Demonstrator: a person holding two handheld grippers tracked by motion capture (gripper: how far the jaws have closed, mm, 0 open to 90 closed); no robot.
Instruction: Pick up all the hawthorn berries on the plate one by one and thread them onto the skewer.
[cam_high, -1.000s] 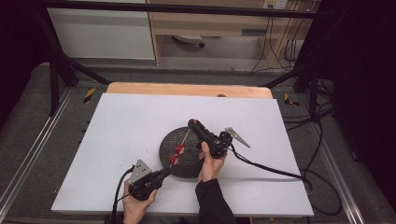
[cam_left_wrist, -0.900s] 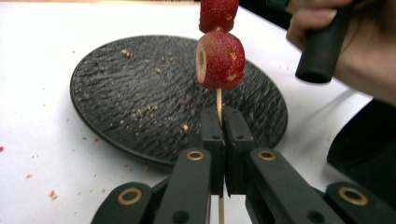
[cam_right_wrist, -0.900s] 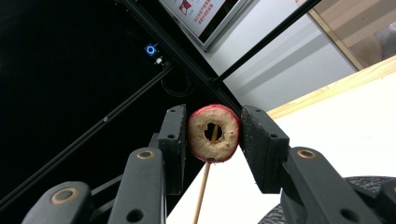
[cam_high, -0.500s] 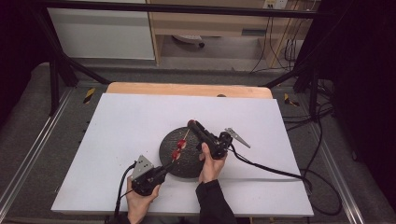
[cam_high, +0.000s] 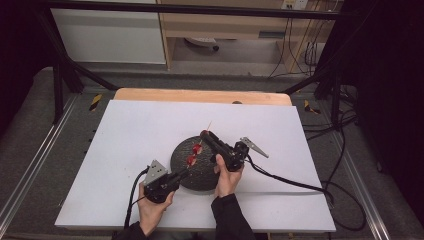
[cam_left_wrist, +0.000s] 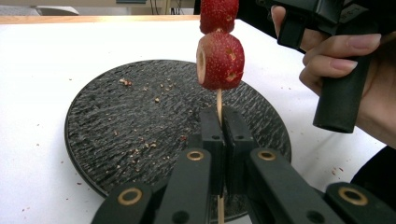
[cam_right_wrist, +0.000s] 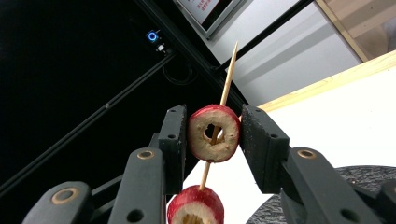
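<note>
My left gripper (cam_left_wrist: 219, 135) pinches a thin wooden skewer (cam_left_wrist: 218, 101); my right gripper (cam_right_wrist: 212, 135) clamps its upper red, hollow-cored fruit slice (cam_right_wrist: 214, 133), over the crumb-strewn dark plate (cam_high: 207, 176) near the table's (cam_high: 125, 130) front edge.

High view looking down from above on the table (cam_high: 125, 150) — both gripper views close in, sharing the skewer (cam_left_wrist: 218, 100).

The skewer's (cam_left_wrist: 219, 105) lower end is hidden between the left tool's (cam_left_wrist: 219, 135) jaws.
</note>
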